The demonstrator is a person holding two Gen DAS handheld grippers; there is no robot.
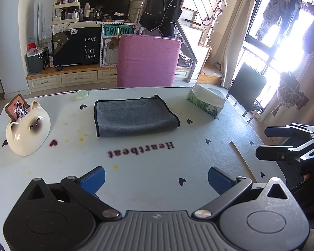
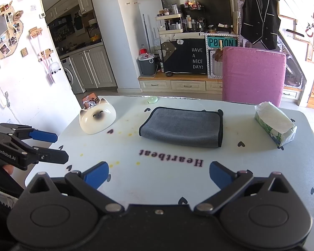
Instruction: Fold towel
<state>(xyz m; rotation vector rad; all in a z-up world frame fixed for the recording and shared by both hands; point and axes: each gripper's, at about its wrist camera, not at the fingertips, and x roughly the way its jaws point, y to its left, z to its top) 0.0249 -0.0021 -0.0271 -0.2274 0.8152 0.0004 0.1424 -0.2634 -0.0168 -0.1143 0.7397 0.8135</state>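
Hovering over the near edge of the table [image 1: 152, 163], we hold the left gripper [image 1: 156, 179] and the right gripper [image 2: 159, 174] with jaws spread wide and nothing between their blue pads. A grey towel [image 1: 134, 117], folded into a flat rectangle with black trim, lies toward the table's far edge, well apart from both tools. We see a cat-faced ceramic dish [image 1: 28, 129] near the far left corner and a tissue pack [image 1: 207, 101] near the far right corner.
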